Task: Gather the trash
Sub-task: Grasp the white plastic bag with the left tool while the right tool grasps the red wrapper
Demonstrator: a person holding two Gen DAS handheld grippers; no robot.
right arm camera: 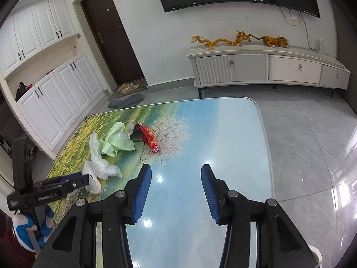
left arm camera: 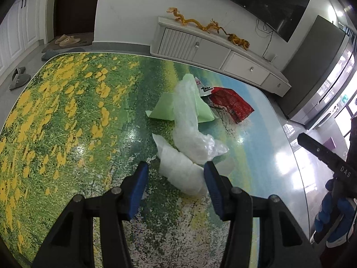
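Note:
Trash lies in a loose heap on the glossy table printed with a flower meadow. The heap holds a green paper sheet, a long clear plastic bag, a red snack wrapper and a white crumpled wad. My left gripper is open, and the wad lies between its blue pads with a gap on the left side. My right gripper is open over the blue part of the table, nothing between its fingers. The red wrapper and green sheet lie ahead and left of it.
A low white TV cabinet with golden dragon figures stands by the wall under a TV. Slippers lie by the dark door. White cupboards line the left wall. The table's rounded edge drops to grey floor tiles.

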